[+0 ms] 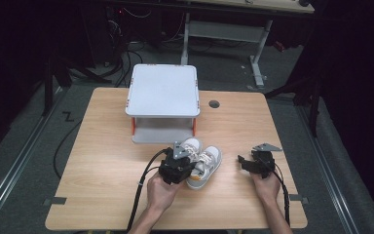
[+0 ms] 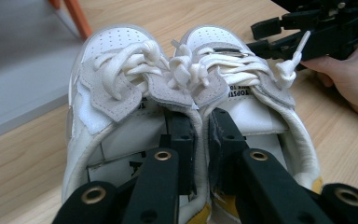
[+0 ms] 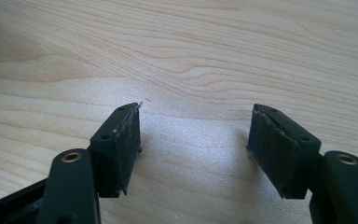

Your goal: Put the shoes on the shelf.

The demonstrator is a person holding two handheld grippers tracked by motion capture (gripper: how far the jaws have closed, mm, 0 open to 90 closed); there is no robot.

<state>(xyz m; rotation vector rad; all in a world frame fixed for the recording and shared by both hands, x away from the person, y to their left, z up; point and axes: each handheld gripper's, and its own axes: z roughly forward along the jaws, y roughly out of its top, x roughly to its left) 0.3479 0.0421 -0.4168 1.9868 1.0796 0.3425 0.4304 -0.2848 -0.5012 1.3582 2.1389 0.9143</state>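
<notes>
Left hand-held gripper pinches the shoes' touching inner collars, one jaw inside each shoe

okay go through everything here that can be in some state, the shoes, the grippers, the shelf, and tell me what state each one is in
left gripper: shut, one jaw in each shoe, pinching their inner collars together.
pair of shoes: side by side, laced and tied, toes toward the shelf.
right gripper: open, nothing between its jaws, above bare wood.
white shelf: standing upright on the table, nothing on top.
</notes>
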